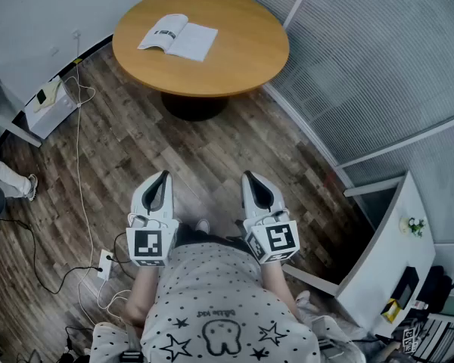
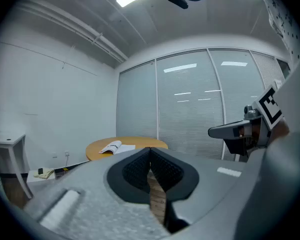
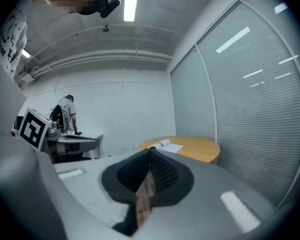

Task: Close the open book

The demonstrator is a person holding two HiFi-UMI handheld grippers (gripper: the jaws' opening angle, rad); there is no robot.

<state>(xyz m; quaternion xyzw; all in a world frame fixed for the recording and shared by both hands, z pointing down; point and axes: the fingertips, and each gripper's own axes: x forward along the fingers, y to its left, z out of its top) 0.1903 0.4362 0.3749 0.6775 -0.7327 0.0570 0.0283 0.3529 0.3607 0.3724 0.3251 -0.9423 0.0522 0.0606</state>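
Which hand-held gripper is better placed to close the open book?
The left hand-held gripper, probably: the right one is level with it, but the open book lies left of centre on the round table.

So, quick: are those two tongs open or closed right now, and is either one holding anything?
Left tongs: closed, holding nothing.
Right tongs: closed, holding nothing.

White open book (image 1: 178, 38), tan round table (image 1: 242, 55), grey-brown wood-plank floor (image 1: 212, 153), white shirt (image 1: 204, 293) with black dots and stars
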